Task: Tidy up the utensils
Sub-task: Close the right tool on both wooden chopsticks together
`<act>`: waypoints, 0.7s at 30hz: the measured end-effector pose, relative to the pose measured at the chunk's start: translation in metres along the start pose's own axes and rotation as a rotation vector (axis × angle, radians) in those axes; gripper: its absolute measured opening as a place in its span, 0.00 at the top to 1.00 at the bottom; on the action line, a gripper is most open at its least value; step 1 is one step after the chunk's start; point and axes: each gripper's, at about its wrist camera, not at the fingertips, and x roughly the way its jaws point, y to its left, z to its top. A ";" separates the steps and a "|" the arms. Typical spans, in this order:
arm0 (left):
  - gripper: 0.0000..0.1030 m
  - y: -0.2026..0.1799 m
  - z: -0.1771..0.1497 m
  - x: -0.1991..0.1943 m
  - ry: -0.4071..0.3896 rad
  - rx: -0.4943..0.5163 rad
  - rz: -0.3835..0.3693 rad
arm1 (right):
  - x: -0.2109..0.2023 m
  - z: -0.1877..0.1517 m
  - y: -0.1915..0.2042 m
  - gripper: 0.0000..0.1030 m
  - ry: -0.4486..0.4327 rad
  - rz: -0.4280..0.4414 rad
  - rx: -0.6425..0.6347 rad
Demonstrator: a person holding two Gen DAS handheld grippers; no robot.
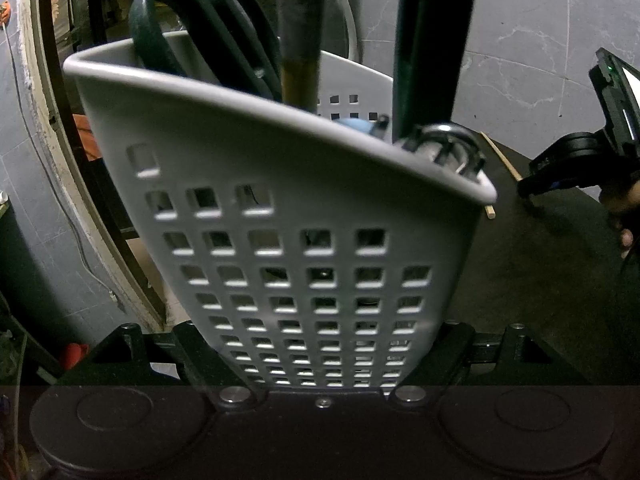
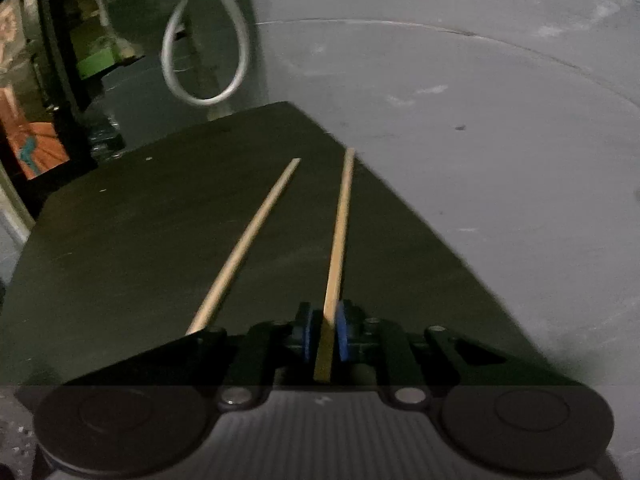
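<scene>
A white perforated utensil holder (image 1: 280,184) fills the left wrist view, and my left gripper (image 1: 320,330) is shut on its lower sides. Inside stand dark green scissors (image 1: 208,28), a wooden-handled tool (image 1: 300,40), a dark green handle (image 1: 432,48) and a metal ring-shaped piece (image 1: 452,148). Two wooden chopsticks lie on the dark table (image 2: 120,240). My right gripper (image 2: 325,328) is shut on the near end of the right chopstick (image 2: 340,232), blue pads (image 2: 341,334) pressing both sides. The left chopstick (image 2: 248,240) lies free beside it. The right gripper (image 1: 560,168) also shows beyond the holder.
The table narrows to a far corner, with grey tiled floor (image 2: 480,120) beyond its right edge. A white cable loop (image 2: 200,40) hangs past the far end. Dark shelving and an orange item (image 2: 36,148) stand at the left.
</scene>
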 end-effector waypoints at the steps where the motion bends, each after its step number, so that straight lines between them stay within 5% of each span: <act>1: 0.20 0.000 0.000 0.000 0.000 0.001 0.000 | 0.000 0.001 0.005 0.87 0.002 0.009 -0.010; 11: 0.20 0.000 0.000 0.000 0.001 -0.002 -0.002 | -0.009 -0.002 0.033 0.84 0.041 0.096 -0.099; 13: 0.20 0.000 0.000 0.000 0.001 -0.002 -0.002 | -0.011 0.004 0.031 0.44 0.049 0.113 -0.058; 14: 0.20 0.000 0.000 0.000 0.001 -0.002 -0.002 | -0.012 0.007 0.028 0.38 0.045 0.120 -0.027; 21: 0.20 0.000 0.000 0.000 0.001 -0.002 -0.002 | 0.008 0.028 0.035 0.29 0.068 0.124 0.009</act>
